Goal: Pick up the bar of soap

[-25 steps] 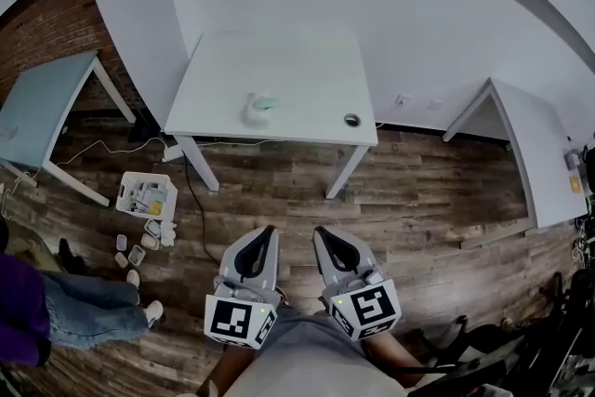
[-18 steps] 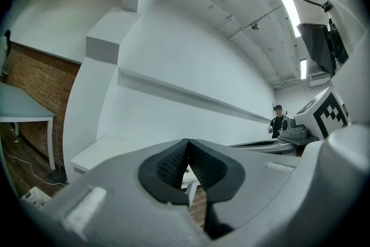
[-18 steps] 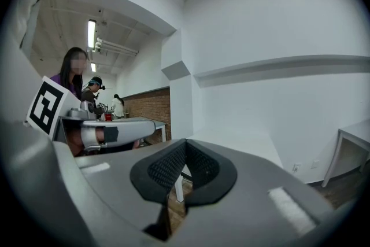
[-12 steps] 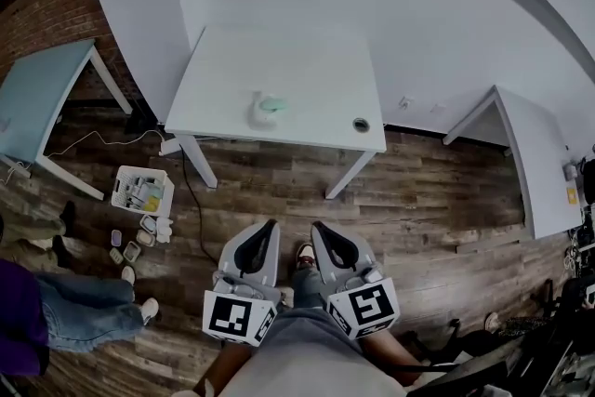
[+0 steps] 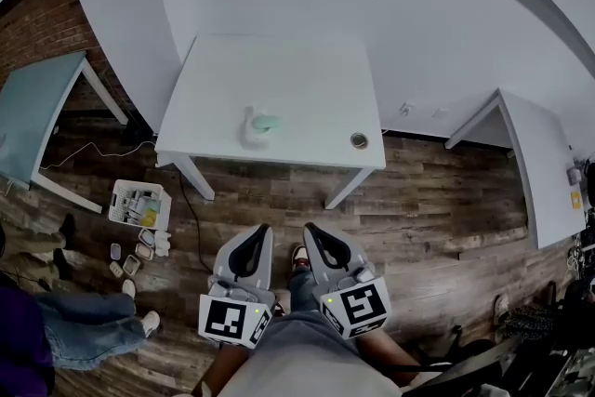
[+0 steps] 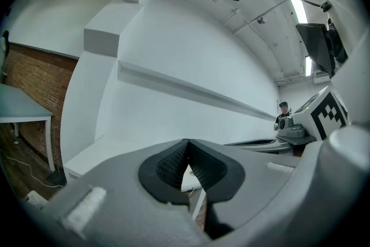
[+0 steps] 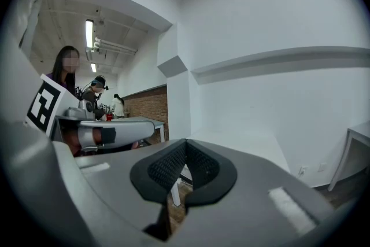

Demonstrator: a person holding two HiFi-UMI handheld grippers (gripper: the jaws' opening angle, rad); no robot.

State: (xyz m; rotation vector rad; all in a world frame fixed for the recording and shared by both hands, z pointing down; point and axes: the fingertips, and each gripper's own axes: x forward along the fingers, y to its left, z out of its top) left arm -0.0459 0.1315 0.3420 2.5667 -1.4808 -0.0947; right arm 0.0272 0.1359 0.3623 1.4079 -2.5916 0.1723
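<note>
The bar of soap, pale green, lies on the white bench a little left of the middle and nearer the front edge than the back. It touches a white object on its left side; what that object is cannot be made out. A small round thing sits close to the front right corner of the bench, well apart from the soap.

Both grippers are held low over the wooden floor, side by side and near the person's body, well short of the front edge of the bench. The left gripper has its jaws pressed together, the ribbed pads meeting with nothing between them. The right gripper is the same: jaws fully together and empty. Both point toward the bench.

On the floor to the left of the bench stands a white basket with small packets in it, and a few small containers lie just beside it. A person in jeans is at the lower left.
</note>
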